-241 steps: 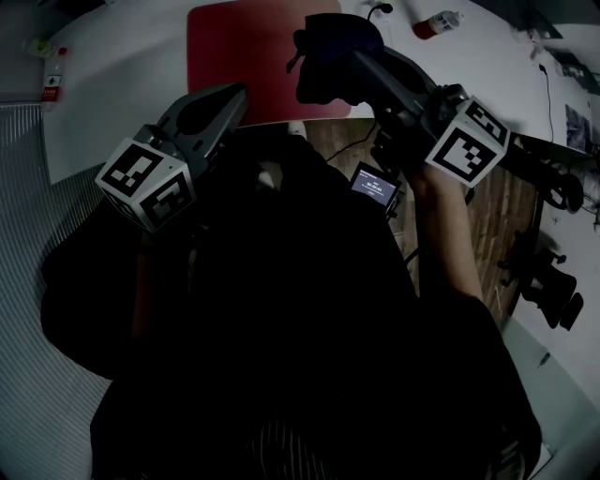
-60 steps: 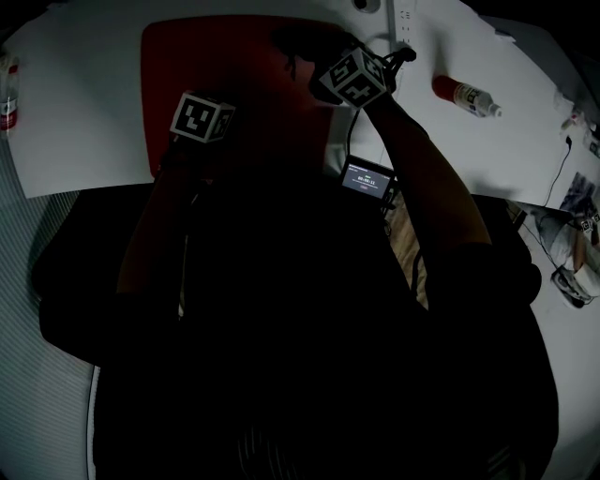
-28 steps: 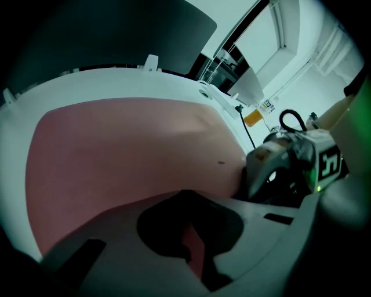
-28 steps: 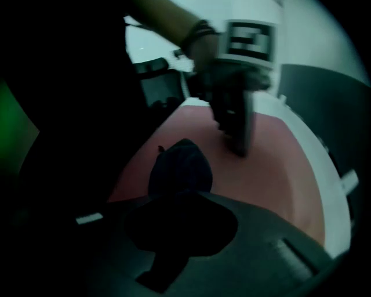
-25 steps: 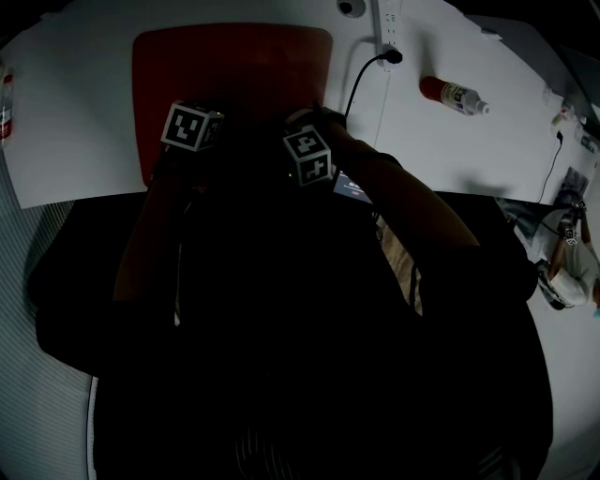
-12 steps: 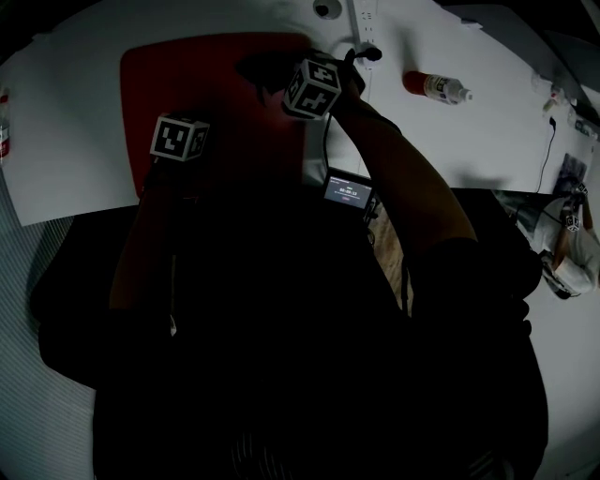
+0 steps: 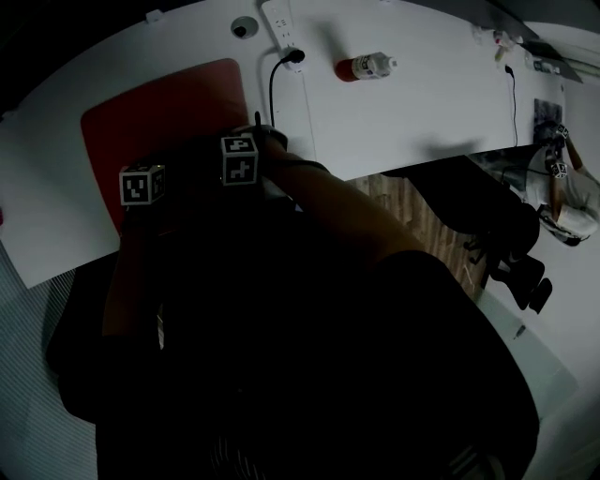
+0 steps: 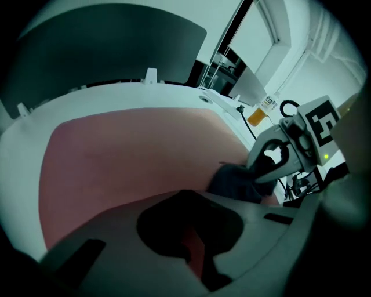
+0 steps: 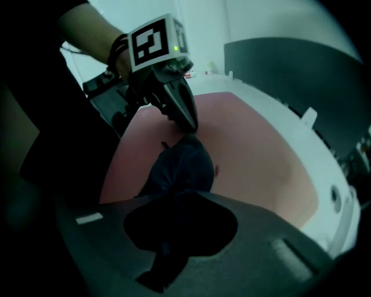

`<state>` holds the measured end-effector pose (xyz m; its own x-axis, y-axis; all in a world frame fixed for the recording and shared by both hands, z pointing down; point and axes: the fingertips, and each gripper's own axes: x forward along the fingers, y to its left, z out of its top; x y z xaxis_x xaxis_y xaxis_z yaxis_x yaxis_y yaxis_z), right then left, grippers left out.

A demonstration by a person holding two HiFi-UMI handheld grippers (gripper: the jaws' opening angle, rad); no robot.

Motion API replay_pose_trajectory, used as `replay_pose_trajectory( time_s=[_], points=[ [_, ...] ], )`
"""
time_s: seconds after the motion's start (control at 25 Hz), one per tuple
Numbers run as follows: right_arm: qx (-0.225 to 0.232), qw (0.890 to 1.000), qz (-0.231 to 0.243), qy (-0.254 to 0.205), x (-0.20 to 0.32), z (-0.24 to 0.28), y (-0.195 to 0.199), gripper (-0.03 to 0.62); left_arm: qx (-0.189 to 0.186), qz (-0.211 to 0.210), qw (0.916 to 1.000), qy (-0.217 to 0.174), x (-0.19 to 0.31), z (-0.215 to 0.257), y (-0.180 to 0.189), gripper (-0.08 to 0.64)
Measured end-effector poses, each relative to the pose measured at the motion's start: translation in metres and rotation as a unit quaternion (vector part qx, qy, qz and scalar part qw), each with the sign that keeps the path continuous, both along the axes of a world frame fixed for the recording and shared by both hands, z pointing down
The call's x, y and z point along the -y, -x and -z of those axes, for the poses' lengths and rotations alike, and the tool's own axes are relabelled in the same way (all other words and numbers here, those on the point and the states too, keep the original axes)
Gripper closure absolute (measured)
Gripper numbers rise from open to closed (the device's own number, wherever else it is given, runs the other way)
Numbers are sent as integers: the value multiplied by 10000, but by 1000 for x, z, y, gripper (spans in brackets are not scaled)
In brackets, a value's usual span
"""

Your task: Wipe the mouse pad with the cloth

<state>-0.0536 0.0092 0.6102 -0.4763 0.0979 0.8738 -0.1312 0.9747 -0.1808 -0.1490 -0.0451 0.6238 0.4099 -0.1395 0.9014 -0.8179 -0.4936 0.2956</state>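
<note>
A red mouse pad (image 7: 159, 112) lies on the white table (image 7: 412, 112). My right gripper (image 8: 255, 174) is shut on a dark blue cloth (image 9: 179, 165), which is bunched and pressed on the pad (image 9: 249, 151) near its right side. My left gripper (image 9: 186, 123) is shut, and its pointed tips rest on the pad just beyond the cloth (image 8: 232, 181). In the head view only the two marker cubes show, close together over the pad's near edge. The jaws themselves are lost in shadow there.
A bottle with a red end (image 7: 367, 66) lies on the table right of the pad. A white power strip (image 7: 281, 17) sits at the far edge, with a black cable (image 7: 273, 89) running toward me. Dark chairs (image 7: 516, 267) stand at right.
My right gripper has dragged the cloth back from the pad's far part toward the near edge, close to the left gripper. The left gripper stayed on the pad. My head turned, tilting the table.
</note>
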Motion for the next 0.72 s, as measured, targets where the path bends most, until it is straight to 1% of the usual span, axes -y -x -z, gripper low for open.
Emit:
replay_pose_trajectory(
  time_s=[0.04, 0.08, 0.12, 0.16, 0.2, 0.24, 0.28, 0.32, 0.36, 0.44, 0.48, 0.56, 0.64, 0.72],
  points=[
    [9, 9995, -204, 240, -6, 0, -1, 552, -17, 75, 9999, -112, 1, -1, 0, 552],
    [-8, 9974, -516, 503, -9, 0, -7, 552, -33, 169, 9997, -176, 3, -2, 0, 552],
    [-30, 9928, -924, 763, -7, 2, -15, 552, -48, 240, 9996, -157, 3, -3, 0, 552],
    [52, 9853, -1384, 999, -3, 7, -23, 552, -77, 257, 9996, -55, 1, -3, -2, 552],
    [356, 9755, -1823, 1179, 5, 19, -24, 552, -109, 204, 9997, 89, -3, -1, -3, 552],
    [828, 9639, -2194, 1258, 17, 37, -21, 552, -110, 91, 9997, 199, -7, 2, -4, 552],
    [1287, 9520, -2485, 1238, 30, 59, -20, 552, -101, -63, 9997, 212, -6, 8, -6, 552],
    [1637, 9418, -2703, 1148, 43, 81, -24, 552, -148, -217, 9996, 124, -1, 19, -12, 552],
    [1889, 9339, -2862, 1007, 55, 104, -31, 552, -292, -321, 9991, -28, 7, 33, -21, 552],
    [2269, 9209, -3095, 678, 71, 152, -46, 552, -750, -334, 9956, -447, 23, 75, -37, 552],
    [2468, 9128, -3213, 524, 77, 177, -54, 554, -988, -300, 9924, -668, 30, 100, -44, 552],
    [2909, 8908, -3483, 229, 91, 227, -73, 554, -1485, -209, 9826, -1096, 47, 151, -57, 552],
    [3296, 8666, -3746, -106, 101, 275, -94, 554, -1958, -85, 9693, -1486, 62, 201, -71, 552],
    [3561, 8466, -3929, -455, 104, 314, -114, 554, -2313, 22, 9555, -1832, 71, 245, -83, 552]
  ],
)
